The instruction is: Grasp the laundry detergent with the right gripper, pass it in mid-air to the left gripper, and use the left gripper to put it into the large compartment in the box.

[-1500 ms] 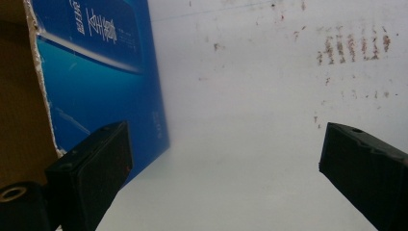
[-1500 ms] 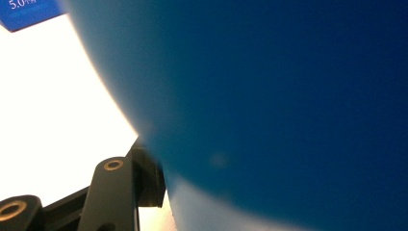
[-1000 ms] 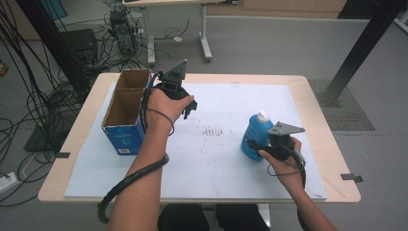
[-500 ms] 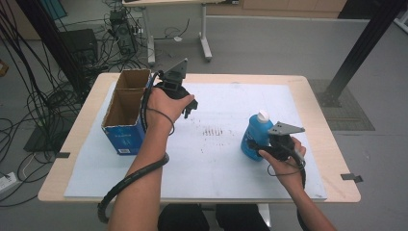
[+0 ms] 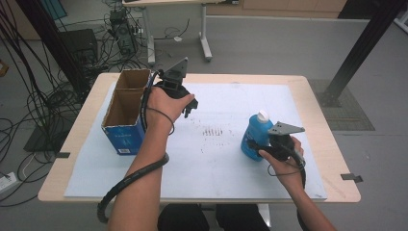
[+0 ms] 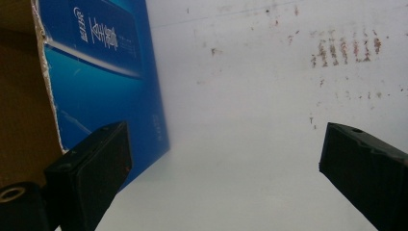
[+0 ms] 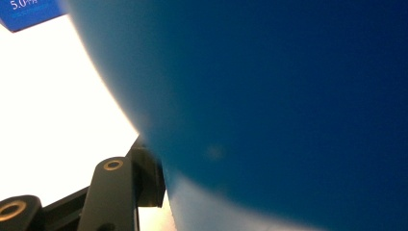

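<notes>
Readable writing is scarce: white lettering is running along the blue side of the cardboard box (image 6: 103, 72) just left of the left gripper (image 6: 226, 163), too blurred to make out, and in the right gripper view a blue corner far off at upper left is showing "5.0".

Counting: one blue bottle (image 5: 254, 136) with a white cap, one open box with two compartments, two grippers, one white sheet (image 5: 231, 96) with a patch of brownish marks lying on the table (image 5: 332, 144).

The left gripper (image 5: 188, 107) is hanging released, jaws wide apart with nothing between them, just right of the box. The right gripper (image 5: 256, 147) is clenching the blue bottle, which is standing upright on the sheet and pressing against one black pad (image 7: 151, 178).

Compared with the earlier frames, nothing is differing: both hands and the bottle are keeping their places.
</notes>
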A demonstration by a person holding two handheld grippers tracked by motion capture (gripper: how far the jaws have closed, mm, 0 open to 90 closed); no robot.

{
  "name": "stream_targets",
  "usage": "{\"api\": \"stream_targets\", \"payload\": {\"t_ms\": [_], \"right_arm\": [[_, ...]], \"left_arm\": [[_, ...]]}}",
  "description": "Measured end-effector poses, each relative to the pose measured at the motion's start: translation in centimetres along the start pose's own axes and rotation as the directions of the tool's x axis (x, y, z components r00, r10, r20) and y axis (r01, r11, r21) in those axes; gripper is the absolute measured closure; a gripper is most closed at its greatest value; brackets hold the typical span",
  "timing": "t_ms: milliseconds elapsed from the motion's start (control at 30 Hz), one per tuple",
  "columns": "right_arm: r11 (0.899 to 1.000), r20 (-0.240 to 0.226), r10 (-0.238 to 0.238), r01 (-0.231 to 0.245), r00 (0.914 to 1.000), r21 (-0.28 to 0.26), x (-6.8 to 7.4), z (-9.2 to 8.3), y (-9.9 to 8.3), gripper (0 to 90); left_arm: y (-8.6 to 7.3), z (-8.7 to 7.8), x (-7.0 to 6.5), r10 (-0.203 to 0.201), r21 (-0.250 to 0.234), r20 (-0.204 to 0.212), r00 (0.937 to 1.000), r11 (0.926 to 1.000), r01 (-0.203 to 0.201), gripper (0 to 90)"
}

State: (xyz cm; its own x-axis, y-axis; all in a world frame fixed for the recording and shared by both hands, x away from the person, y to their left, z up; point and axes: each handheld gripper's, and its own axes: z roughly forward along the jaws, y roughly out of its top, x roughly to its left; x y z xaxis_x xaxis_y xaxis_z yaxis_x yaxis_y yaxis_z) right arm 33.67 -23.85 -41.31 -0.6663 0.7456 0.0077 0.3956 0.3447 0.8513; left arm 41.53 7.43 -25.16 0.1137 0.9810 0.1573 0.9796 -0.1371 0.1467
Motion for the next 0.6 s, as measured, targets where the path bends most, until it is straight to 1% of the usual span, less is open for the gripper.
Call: {"api": "stream_targets", "payload": {"t_ms": [600], "right_arm": [[1.0, -0.001, 0.003, -0.003, 1.0, -0.003, -0.03, 0.0, -0.03, 41.9]], "left_arm": [[0.01, -0.11, -0.02, -0.001, 0.0, -0.008, 1.0, 1.0, 0.001, 5.0]]}}
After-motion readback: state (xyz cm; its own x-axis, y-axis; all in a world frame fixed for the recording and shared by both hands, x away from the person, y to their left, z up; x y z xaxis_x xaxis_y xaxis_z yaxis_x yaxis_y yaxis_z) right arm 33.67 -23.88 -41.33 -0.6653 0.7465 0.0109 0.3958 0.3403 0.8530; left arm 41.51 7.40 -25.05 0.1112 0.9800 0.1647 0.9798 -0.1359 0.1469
